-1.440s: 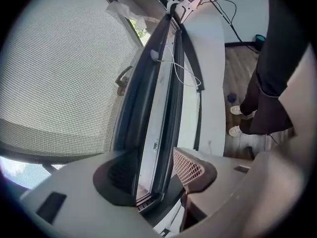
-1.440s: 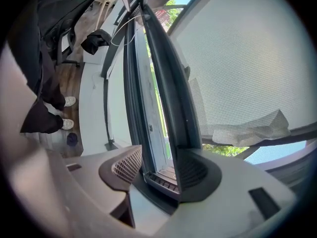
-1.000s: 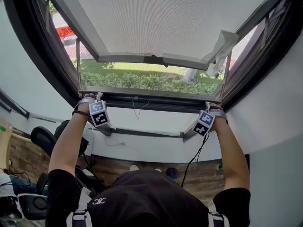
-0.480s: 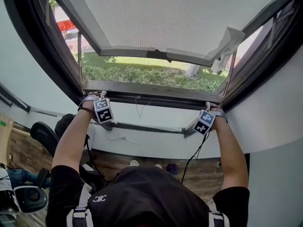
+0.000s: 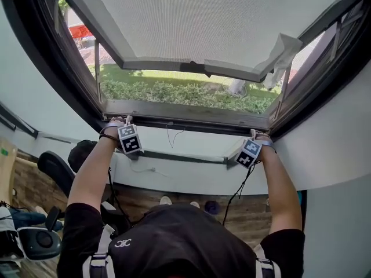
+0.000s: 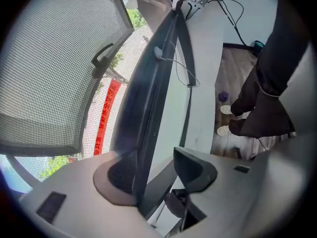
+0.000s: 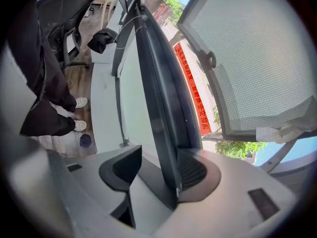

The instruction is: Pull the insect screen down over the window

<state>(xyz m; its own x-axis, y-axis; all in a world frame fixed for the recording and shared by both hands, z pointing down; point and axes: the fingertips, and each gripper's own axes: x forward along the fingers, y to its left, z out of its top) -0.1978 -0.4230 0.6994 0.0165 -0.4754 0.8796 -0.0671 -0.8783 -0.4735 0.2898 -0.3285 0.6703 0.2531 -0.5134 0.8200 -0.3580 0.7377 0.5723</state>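
The insect screen's dark bottom bar (image 5: 185,114) lies low across the window opening, just above the white sill (image 5: 191,143). A thin pull cord (image 5: 168,136) hangs from its middle. My left gripper (image 5: 124,120) holds the bar's left end and my right gripper (image 5: 253,134) its right end. In the left gripper view the bar (image 6: 148,98) runs between the jaws of the left gripper (image 6: 156,170) and presses one pad. In the right gripper view the bar (image 7: 158,83) sits likewise in the right gripper (image 7: 158,170), whose jaws are opening slightly.
An outward-tilted sash with a meshed pane (image 5: 191,22) hangs open beyond the frame, and a white rag (image 5: 279,54) hangs at its right corner. Black window frame sides (image 5: 35,74) flank the opening. Below are a dark rail (image 5: 179,157), a wooden floor and an office chair (image 5: 55,169).
Both hands and the bar sit slightly lower against the frame than a second ago. The left gripper has edged a little to the right.
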